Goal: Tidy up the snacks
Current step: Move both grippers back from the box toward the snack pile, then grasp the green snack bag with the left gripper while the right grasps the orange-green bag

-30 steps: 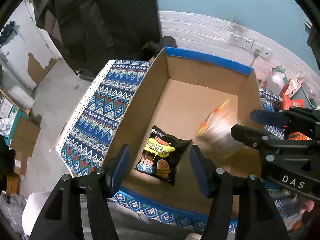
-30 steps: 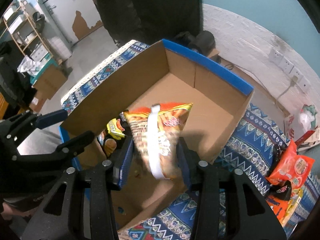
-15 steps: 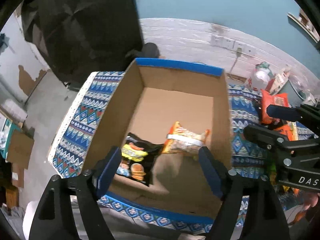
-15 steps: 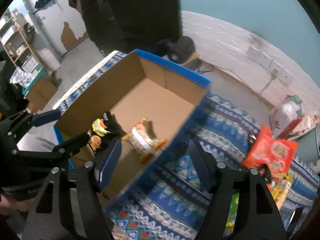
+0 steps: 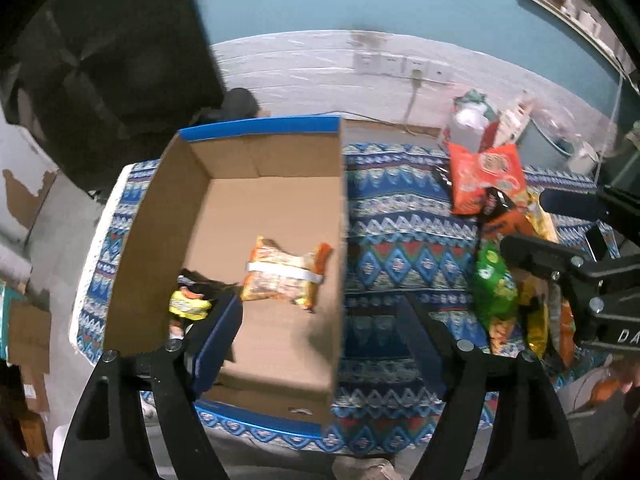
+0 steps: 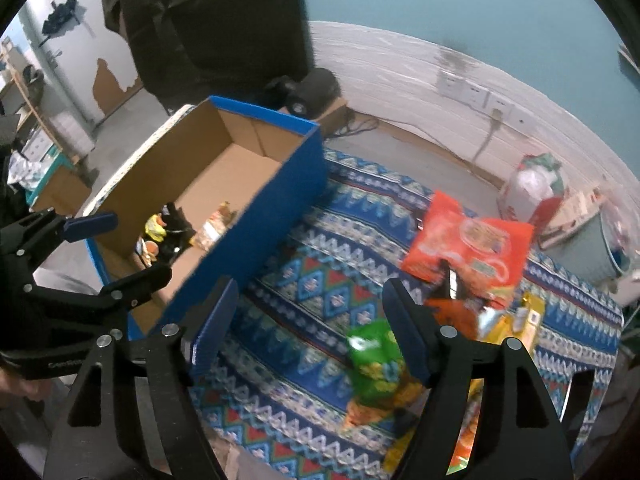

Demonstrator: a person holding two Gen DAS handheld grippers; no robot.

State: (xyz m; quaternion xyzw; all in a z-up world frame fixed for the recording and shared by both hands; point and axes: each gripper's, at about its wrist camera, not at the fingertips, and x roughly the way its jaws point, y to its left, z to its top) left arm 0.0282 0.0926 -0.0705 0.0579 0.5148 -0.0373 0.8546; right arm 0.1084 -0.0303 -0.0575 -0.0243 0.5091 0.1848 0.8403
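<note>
Patterned cloth holds a cardboard box containing two snack packets; several packets wait outside. Left gripper and right gripper are both spread, empty.

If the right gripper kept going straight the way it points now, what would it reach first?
Most likely the patterned cloth seen between the open right gripper's fingers. The green snack bag lies just right of that line; depth is hard to judge.

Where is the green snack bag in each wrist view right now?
Left wrist: green snack bag at right, in the pile on the patterned cloth.
Right wrist: green snack bag at lower centre, by the right finger.
Shared landmark: the cardboard box, left of the bag in both.
</note>
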